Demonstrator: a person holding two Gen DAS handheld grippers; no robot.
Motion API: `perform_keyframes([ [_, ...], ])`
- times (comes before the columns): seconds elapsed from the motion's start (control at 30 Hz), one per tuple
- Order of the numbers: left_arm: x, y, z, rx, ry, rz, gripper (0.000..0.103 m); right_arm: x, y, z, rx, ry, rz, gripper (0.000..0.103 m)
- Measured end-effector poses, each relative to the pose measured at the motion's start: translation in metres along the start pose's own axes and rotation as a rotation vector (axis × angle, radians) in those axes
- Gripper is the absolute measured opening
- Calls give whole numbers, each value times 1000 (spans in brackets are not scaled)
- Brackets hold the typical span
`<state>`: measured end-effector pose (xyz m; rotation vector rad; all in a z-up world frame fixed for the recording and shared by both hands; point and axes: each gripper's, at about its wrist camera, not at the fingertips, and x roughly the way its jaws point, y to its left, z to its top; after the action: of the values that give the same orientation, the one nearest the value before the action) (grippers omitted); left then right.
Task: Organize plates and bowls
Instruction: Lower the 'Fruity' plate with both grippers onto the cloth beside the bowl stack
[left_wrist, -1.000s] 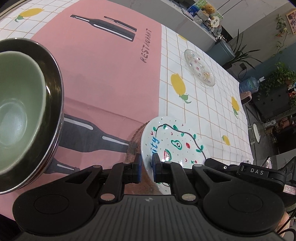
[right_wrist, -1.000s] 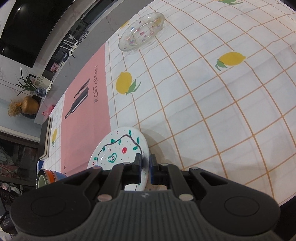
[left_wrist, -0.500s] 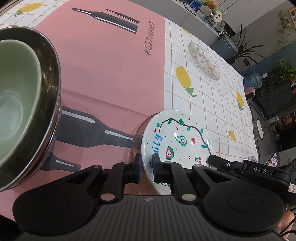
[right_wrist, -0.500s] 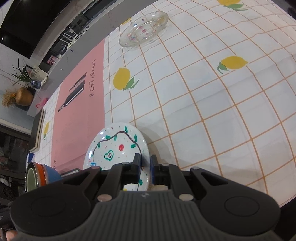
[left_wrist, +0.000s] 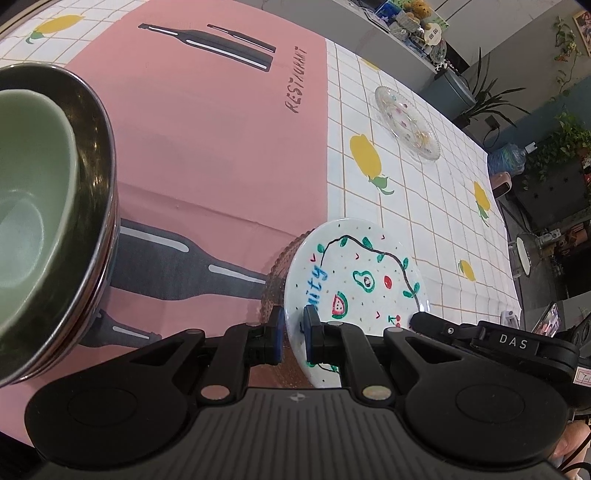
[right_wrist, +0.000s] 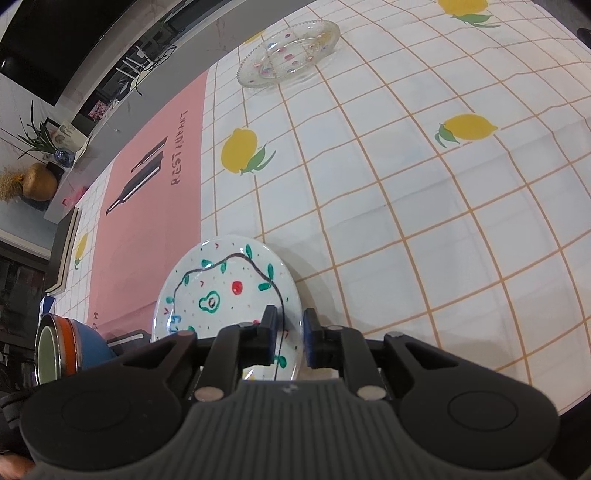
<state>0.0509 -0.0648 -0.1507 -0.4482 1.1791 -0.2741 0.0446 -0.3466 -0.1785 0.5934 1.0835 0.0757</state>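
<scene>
A white plate painted with fruit (left_wrist: 354, 280) (right_wrist: 225, 291) lies on an amber textured glass plate (left_wrist: 275, 280) where the pink cloth meets the white one. My left gripper (left_wrist: 294, 334) is shut on the white plate's near rim. I cannot tell whether the amber plate is pinched too. My right gripper (right_wrist: 290, 326) straddles the opposite rim. Its jaws are opening and the pads stand just off the rim. Its black tip (left_wrist: 424, 321) shows in the left wrist view.
At the left stands a green bowl (left_wrist: 33, 206) nested in a steel bowl (left_wrist: 101, 177); the right wrist view shows them atop orange and blue bowls (right_wrist: 85, 347). A clear glass plate with coloured dots (left_wrist: 406, 122) (right_wrist: 288, 55) sits far back on the lemon-print cloth.
The right gripper's pads have parted slightly from the white plate's rim. The left gripper keeps its hold and the plate stays put.
</scene>
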Motion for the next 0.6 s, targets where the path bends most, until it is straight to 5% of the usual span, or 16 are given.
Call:
perform_keyframes([
  [0.6, -8, -5, 0, 50, -43, 58, 12, -1, 4, -1, -35, -1, -13, 10],
])
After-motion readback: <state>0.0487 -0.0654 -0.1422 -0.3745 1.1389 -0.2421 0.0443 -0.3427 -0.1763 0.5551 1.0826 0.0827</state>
